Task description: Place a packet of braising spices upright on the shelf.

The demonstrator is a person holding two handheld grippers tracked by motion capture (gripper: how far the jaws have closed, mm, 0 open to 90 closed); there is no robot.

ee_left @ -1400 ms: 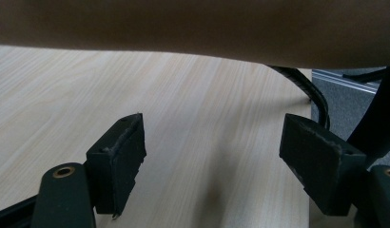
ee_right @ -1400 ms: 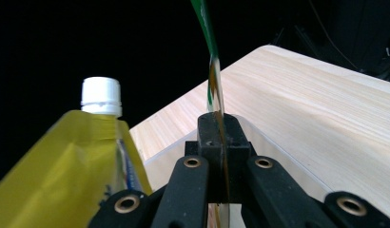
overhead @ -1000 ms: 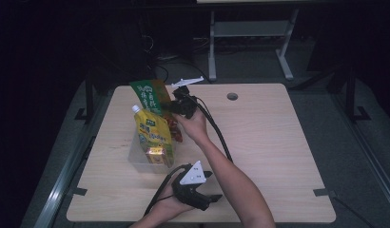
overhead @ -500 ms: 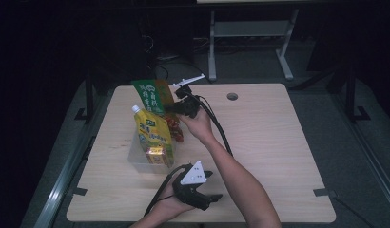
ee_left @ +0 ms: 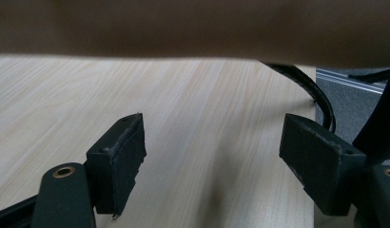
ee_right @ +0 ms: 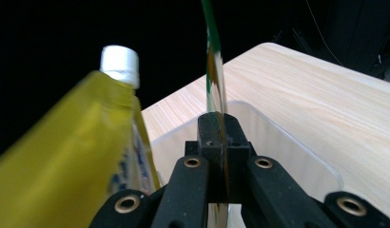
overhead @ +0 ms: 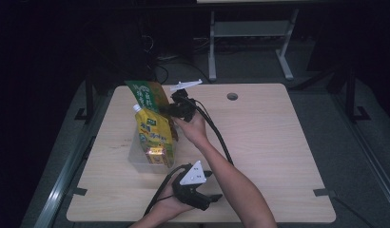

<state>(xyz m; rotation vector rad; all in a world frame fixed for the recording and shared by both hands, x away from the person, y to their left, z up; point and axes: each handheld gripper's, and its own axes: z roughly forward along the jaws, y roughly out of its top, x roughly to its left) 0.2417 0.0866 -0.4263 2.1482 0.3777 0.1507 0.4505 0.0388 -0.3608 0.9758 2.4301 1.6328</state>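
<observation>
Edge-on, the green packet (ee_right: 213,61) clamped in the right gripper (ee_right: 217,142) hides its print; left gripper (ee_left: 212,156) fingers released.

You have two claws at work: the right claw (overhead: 171,108) far out over the bench (overhead: 278,142), the left claw (overhead: 214,197) near your edge of it. There are two pouches: one green pouch (overhead: 148,95) and one yellow pouch (overhead: 155,135), the yellow one with a single white cap (overhead: 136,108). One clear plastic bin (overhead: 136,159) stands on the one wooden bench. The bench has one round hole (overhead: 232,96) near its far edge. Two forearms reach in, and each claw trails one black cable (overhead: 217,135).
</observation>
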